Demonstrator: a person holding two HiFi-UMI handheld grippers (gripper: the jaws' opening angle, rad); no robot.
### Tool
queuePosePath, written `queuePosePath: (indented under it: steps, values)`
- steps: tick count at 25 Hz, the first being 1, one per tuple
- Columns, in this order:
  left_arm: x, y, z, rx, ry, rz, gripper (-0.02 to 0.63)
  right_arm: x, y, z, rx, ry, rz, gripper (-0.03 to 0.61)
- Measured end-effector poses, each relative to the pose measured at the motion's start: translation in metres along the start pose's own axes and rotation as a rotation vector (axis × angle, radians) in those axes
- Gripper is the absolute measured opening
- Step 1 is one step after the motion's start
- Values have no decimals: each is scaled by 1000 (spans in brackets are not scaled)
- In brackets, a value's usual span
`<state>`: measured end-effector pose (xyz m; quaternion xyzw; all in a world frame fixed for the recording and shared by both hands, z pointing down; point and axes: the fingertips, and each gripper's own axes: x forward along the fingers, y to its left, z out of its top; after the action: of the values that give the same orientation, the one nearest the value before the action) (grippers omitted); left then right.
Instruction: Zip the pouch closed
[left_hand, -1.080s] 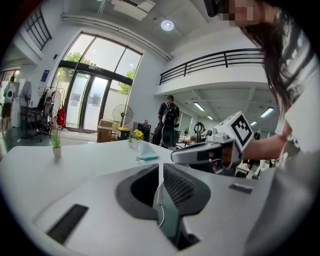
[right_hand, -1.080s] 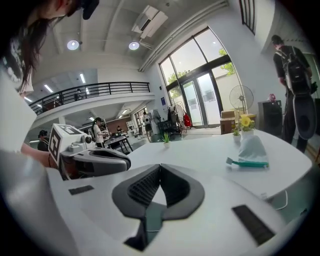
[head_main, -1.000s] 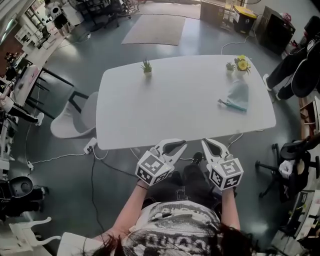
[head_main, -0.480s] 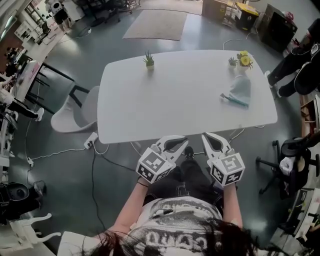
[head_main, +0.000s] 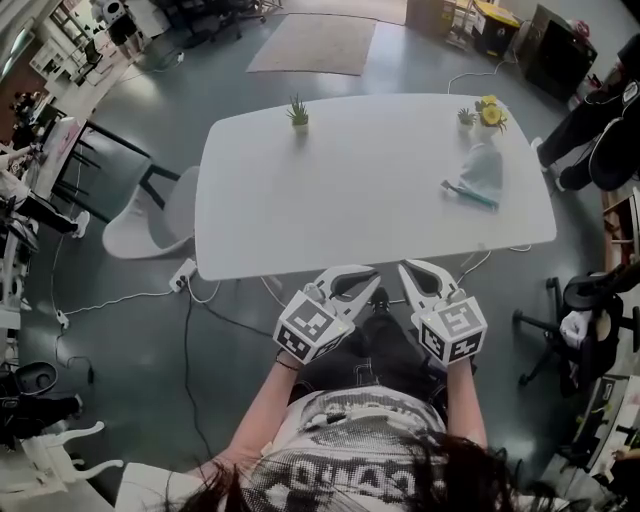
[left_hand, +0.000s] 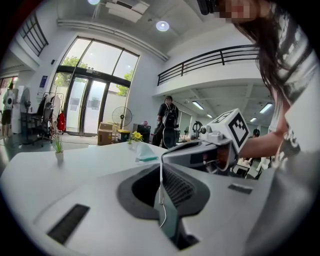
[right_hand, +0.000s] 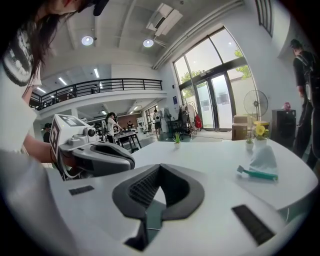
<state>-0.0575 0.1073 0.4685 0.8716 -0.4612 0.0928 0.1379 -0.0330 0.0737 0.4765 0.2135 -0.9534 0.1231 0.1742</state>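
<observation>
Centrally, a white table (head_main: 330, 200) fills the head view, and the pouch (head_main: 478, 178) lies on its far right part, just beside a yellow flower (head_main: 488, 112) in a small pot. A second small plant (head_main: 298, 112) stands well apart from it, at the table's far left edge.

The pouch is pale blue-grey with a teal zip (head_main: 470, 194) along one side. That zip side faces the person. Its line, the long axis of the pouch, runs roughly across the table, with the right end slightly nearer the person. The soft body bunches up behind the zip toward the flower. In the right gripper view the pouch (right_hand: 262, 161) shows the zip as a level teal strip at its base, with a small tab at the left end. Whether the zip is open or closed cannot be told.

Both tongs are held side by side off the table's near edge, close to the person's body and well apart from the pouch. The left gripper (head_main: 368, 274) has its jaws pressed together and holds nothing. The right gripper (head_main: 408, 268) likewise has its jaws together and is empty.
</observation>
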Motion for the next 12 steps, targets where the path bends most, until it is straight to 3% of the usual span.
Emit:
queuePosePath:
  steps: [12]
  values:
    - [3, 4, 1, 7, 7, 9, 21, 8, -6, 1, 6, 1, 14, -3]
